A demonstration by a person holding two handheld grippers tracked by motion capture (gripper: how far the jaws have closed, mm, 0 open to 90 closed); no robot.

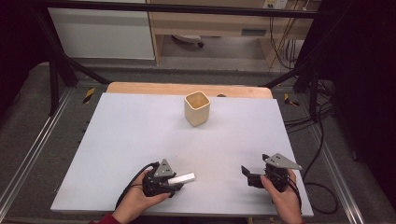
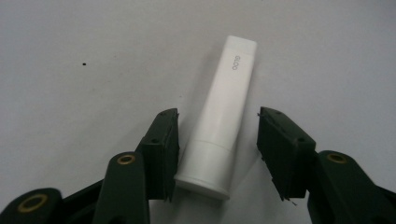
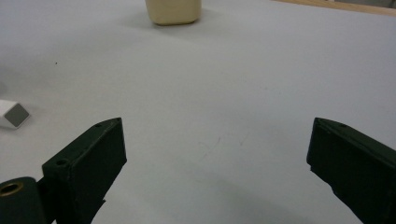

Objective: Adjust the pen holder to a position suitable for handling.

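1. High view: taking the cream cup point(image 1: 196, 108) as landmark, it stands upright at the far middle of the worktop point(image 1: 116, 140), and its open mouth looks empty. The white tube point(image 1: 182, 178) lies flat well nearer the person than the cup, a little to the cup's left, held level in front of the left tongs point(image 1: 173, 182). The right tongs point(image 1: 247, 176) rest well to the right of the tube and well short of the cup.

2. Left gripper view: the tube point(image 2: 219, 126) lies lengthwise between the jaws, cap end towards the camera. One jaw touches or nearly touches the cap; the other stands apart with a clear gap, so the tongs are at a middling width around the tube and do not clamp it yet. To grip well, I judge the tongs should centre on the tube so both pads meet it together, else it may roll or skid aside.

3. Right gripper view: the right tongs are wide and hold nothing. The cup point(image 3: 173, 11) stands far ahead, its inside hidden from here. A tube end point(image 3: 13, 114) shows at the left edge.
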